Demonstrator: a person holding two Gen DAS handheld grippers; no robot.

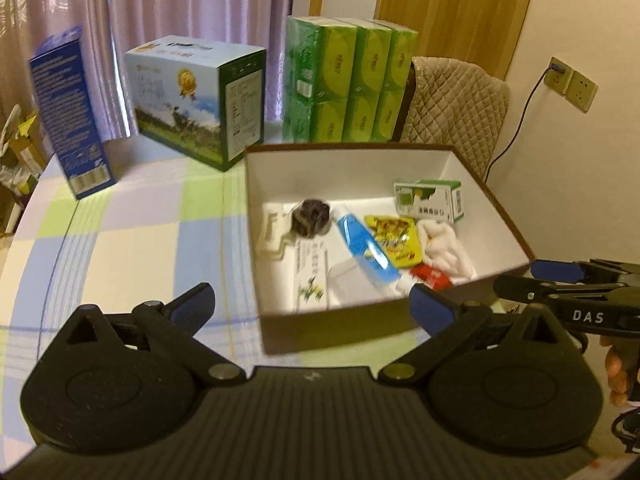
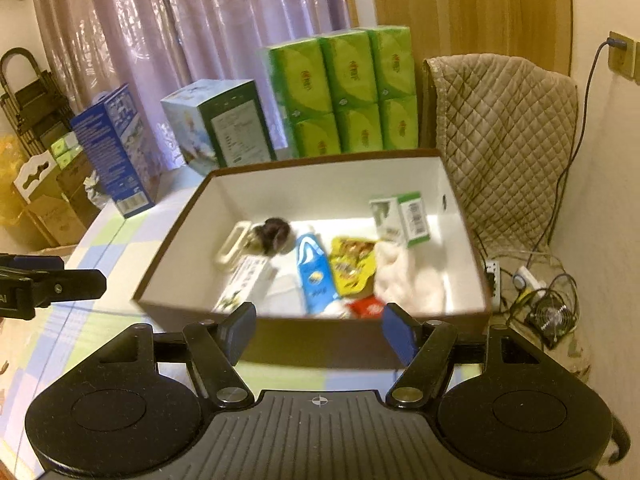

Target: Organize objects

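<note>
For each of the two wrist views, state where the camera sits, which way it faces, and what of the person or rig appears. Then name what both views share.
Left wrist view: sits on the left gripper, looks forward over the checked tablecloth at the open box; the right gripper and a hand enter at right.
Right wrist view: sits on the right gripper, faces the box's near wall; the left gripper's tip enters at left.
Shared: the box, blue tube, green tissue packs.
</note>
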